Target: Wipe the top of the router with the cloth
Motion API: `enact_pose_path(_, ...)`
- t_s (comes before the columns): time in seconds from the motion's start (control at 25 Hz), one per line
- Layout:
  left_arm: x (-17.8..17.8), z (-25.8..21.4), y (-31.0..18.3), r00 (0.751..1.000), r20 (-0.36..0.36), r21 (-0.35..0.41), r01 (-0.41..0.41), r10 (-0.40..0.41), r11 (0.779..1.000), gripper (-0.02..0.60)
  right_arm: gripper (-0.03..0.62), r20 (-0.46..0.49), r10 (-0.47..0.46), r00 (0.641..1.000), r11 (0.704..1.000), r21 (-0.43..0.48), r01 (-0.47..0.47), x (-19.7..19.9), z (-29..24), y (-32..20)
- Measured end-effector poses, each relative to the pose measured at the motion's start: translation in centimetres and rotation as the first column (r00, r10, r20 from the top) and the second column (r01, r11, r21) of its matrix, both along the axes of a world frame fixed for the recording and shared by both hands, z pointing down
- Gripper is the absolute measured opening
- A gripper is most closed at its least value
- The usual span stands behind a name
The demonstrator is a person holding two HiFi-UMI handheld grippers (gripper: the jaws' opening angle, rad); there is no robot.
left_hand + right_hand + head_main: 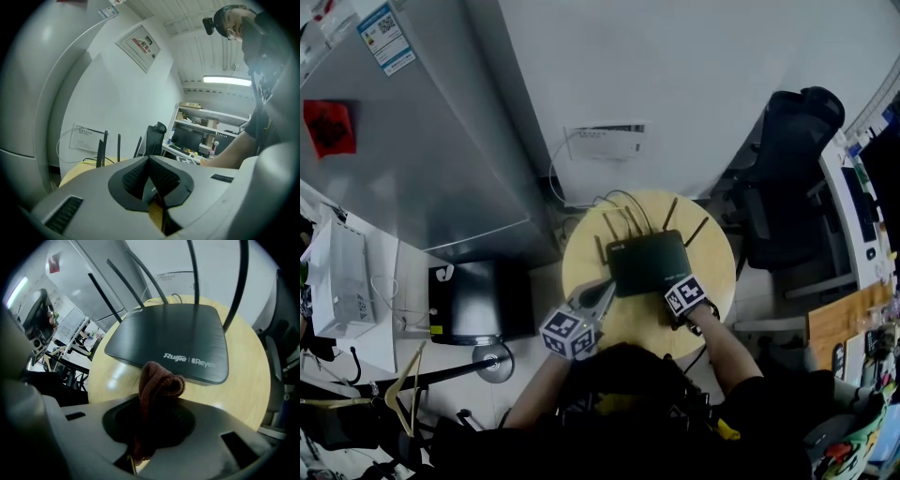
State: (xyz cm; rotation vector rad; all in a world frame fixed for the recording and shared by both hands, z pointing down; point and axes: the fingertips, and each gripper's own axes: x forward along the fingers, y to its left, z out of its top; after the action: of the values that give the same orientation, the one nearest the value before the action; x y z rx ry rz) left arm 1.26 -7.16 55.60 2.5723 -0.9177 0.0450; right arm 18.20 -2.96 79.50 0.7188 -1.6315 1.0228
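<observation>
**While the cloth sits pinched, the router lies flat**

As the head view looks down, the router [649, 261] lies flat mid-table [717, 281]. Its long axis runs left to right across the person. Its antennas [623, 225] line the far edge and point up, fanned towards the wall. The logo edge faces the person.

Right gripper [150, 427] next: its jaws are clamped on a reddish-brown knitted cloth [157, 385]. The cloth is bunched and stands up out of them. It hangs just before the router's [173, 341] near edge, though contact is unclear. From above, this gripper [675, 302] sits at the near right corner.

Left gripper [152, 187]: jaws pressed together, nothing between them. From above it [602, 292] is at the near left corner.
</observation>
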Motion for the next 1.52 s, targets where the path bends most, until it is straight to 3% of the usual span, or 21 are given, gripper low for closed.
enact_pose_path(0.32,-2.2,0.4,0.4,1.0,-0.008,-0.006,0.029,-0.029,1.0,-0.003,0.063,-0.009,-0.053,0.999,0.999,-0.002,0.053,-3.1,0.0,0.4)
enact_pose_path(0.96,-6.5,0.6,0.2,1.0,-0.005,-0.004,0.027,-0.027,1.0,-0.002,0.063,0.032,-0.035,0.999,0.999,-0.024,0.036,-8.5,0.1,1.5)
enact_pose_path(1.2,-7.9,0.5,-0.1,1.0,-0.004,0.008,0.02,-0.02,1.0,-0.003,0.063,0.002,-0.072,0.997,0.997,0.0,0.072,-9.9,0.3,1.5)
enact_pose_path(1.52,-10.2,0.7,0.0,0.999,-0.01,0.005,0.047,-0.047,0.999,-0.003,0.063,0.035,-0.089,0.995,0.996,-0.021,0.09,-12.4,0.1,1.8)
